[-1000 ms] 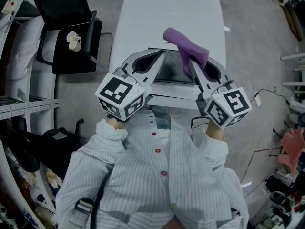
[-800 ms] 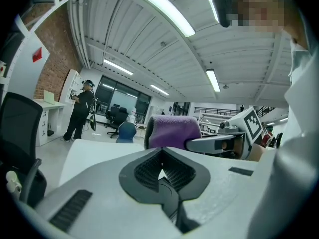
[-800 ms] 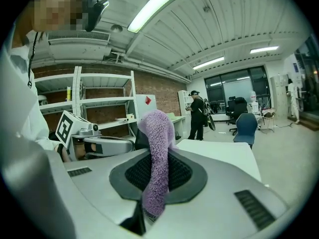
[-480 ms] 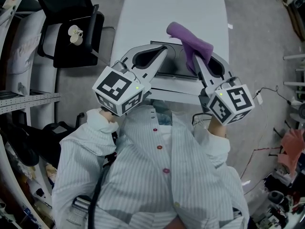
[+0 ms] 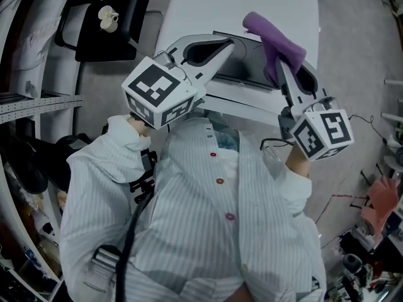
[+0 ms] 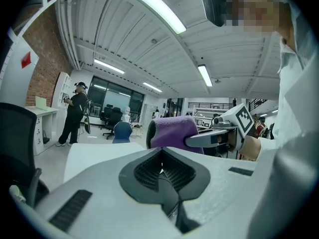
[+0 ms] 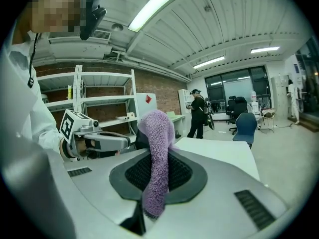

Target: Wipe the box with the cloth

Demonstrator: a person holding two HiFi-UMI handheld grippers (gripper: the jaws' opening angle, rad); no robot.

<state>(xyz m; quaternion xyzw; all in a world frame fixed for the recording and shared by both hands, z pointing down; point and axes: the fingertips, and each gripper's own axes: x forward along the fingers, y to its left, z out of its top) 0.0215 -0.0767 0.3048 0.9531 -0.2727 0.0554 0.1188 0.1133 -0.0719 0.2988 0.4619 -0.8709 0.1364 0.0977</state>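
Observation:
A dark, shallow box point(image 5: 247, 69) lies on the white table point(image 5: 252, 8), partly hidden behind both grippers. My right gripper point(image 5: 281, 65) is shut on a purple cloth point(image 5: 274, 38), held in the air above the box's right part. The cloth point(image 7: 155, 148) stands up between the pads and folds over them. My left gripper point(image 5: 234, 43) hovers over the box's left part. It is shut, its pads point(image 6: 149, 171) meeting with nothing between them. From the left gripper view the cloth point(image 6: 173, 131) and the right gripper point(image 6: 212, 138) show just ahead.
A black chair point(image 5: 104, 19) with a small cream object point(image 5: 109, 16) on its seat stands left of the table. Metal shelves point(image 5: 34, 99) run along the far left. A person point(image 7: 198, 112) stands in the distance near a blue chair point(image 7: 245, 126). Cables lie on the floor at right.
Both grippers have shifted up and to the right in the head view, the cloth still in the right one. The left cube has lifted higher.

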